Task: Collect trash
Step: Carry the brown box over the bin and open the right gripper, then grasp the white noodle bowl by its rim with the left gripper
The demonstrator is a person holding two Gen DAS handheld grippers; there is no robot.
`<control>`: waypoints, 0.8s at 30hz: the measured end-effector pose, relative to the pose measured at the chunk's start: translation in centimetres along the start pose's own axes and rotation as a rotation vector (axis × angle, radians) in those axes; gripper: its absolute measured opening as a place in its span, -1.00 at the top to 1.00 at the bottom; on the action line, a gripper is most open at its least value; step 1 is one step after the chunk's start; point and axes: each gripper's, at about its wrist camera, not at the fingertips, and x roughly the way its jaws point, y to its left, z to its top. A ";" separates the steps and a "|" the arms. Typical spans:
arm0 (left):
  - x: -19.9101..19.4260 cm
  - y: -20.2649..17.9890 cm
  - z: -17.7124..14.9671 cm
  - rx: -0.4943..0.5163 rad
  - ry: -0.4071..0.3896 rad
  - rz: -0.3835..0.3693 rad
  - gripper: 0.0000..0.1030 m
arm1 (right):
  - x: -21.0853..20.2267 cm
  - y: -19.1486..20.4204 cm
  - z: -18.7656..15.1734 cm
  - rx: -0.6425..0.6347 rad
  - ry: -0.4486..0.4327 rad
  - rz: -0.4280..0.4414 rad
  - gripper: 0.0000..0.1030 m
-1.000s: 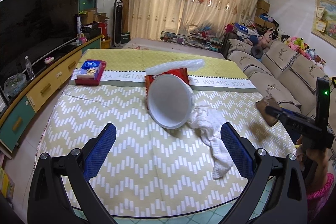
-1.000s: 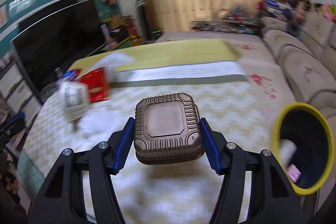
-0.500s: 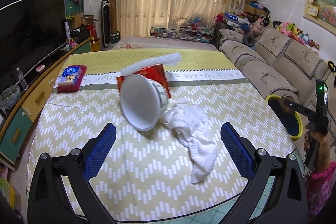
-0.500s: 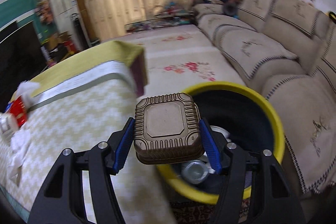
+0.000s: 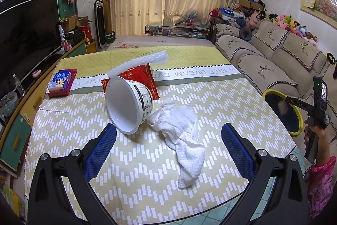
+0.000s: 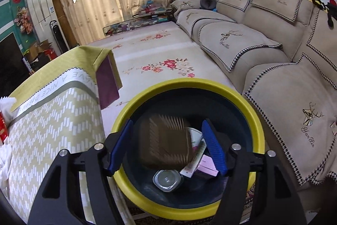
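My right gripper (image 6: 166, 123) hangs over the yellow-rimmed dark bin (image 6: 185, 81) beside the table. Its jaws are opening, and the brown ribbed container (image 6: 166, 140) is blurred between them, clear of both pads, dropping into the bin. The left wrist view shows the same container (image 5: 282, 107) over the bin (image 5: 271, 93). My left gripper (image 5: 168, 129) stands open above the table, holding nothing. Ahead of it lie a tipped white paper cup (image 5: 126, 102), a crumpled white tissue (image 5: 181, 125), a red wrapper (image 5: 145, 77) and a strip of white plastic wrap (image 5: 139, 62).
A red tray with a blue tissue pack (image 5: 61, 81) sits at the table's far left. The bin holds a jar (image 6: 167, 179), a tube (image 6: 195, 153) and a pink box (image 6: 207, 165). A beige sofa (image 6: 263, 60) runs to the right of the bin.
My right gripper swung from over the table to above the bin and let go of the brown container. The cup and tissue sit further left in the left wrist view.
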 end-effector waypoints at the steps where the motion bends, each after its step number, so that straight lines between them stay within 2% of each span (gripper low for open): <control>1: 0.0 0.0 0.0 -0.001 0.000 0.000 -0.91 | -0.1 0.1 0.0 0.000 -0.005 -0.002 -0.27; 9: 0.2 0.2 -0.3 -0.008 0.004 0.002 -0.90 | -2.5 1.8 -0.4 -0.004 -0.057 0.046 -0.27; 16: 0.8 0.9 -0.3 -0.021 0.013 -0.008 -0.90 | -6.4 7.9 -2.7 -0.091 -0.141 0.147 -0.36; 21: 1.4 1.7 0.3 -0.021 -0.003 -0.016 -0.90 | -8.1 11.4 -4.1 -0.171 -0.194 0.158 -0.36; 24: 2.4 2.7 0.7 -0.058 0.010 -0.042 -0.85 | -8.9 12.0 -4.3 -0.180 -0.230 0.152 -0.40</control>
